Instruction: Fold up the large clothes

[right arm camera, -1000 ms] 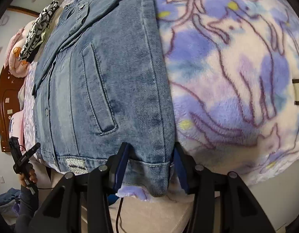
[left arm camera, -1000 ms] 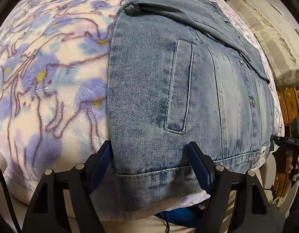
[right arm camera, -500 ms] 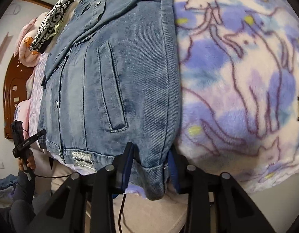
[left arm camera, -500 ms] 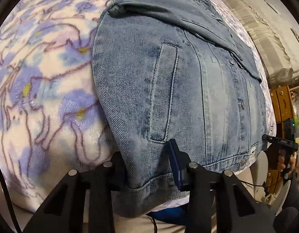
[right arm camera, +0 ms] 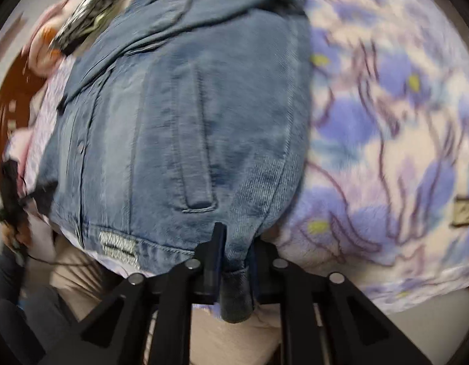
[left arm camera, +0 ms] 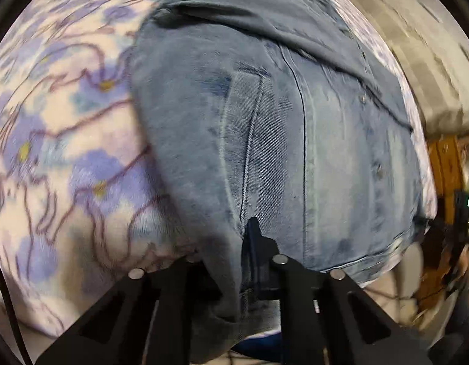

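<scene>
Left wrist view, left tool pinching denim jacket hem (blurred), floral blanket

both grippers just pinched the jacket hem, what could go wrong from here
1. The left hand-held gripper and the right hand-held gripper have just been closing, each on a small bunch of the denim jacket at a bottom hem corner. Heavy denim may slip out on lifting.
2. The fleece blanket bunches right beside the right grip, so it may get dragged up too.
3. The sleeve lies loosely folded across the top and may slide off, undoing that fold.
</scene>
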### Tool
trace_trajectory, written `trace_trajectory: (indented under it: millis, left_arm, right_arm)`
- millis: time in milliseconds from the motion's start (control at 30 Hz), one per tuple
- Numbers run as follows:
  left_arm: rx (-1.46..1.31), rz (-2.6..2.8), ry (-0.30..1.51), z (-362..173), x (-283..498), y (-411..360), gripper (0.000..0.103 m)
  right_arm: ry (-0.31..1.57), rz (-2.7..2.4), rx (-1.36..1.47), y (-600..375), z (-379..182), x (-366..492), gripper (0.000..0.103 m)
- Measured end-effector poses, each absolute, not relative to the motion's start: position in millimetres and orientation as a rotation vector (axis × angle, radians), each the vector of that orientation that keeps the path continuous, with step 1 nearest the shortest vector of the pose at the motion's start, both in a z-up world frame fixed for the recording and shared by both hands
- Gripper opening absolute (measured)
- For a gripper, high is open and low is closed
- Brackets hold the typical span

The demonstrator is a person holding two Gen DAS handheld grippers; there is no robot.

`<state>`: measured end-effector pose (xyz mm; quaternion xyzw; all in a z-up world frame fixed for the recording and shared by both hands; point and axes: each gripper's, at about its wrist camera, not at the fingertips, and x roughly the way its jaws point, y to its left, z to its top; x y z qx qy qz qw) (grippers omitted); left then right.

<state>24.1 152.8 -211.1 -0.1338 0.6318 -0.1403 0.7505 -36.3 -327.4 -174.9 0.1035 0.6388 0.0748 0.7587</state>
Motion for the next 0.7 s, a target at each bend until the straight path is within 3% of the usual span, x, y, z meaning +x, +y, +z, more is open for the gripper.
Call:
trace_trajectory:
  millis: [333,700]
  left_arm:
    - [-0.361,-0.238,1.309,-160,-4,162,0.006]
    - [-0.333,-0.257,1.33,-131,-35,168,0.005]
  right_arm:
    - [1.29,0.165,0.002,-290,-109,-49,0.012]
    - [1.306,0.204,-0.074,-266,-84,-66,0.012]
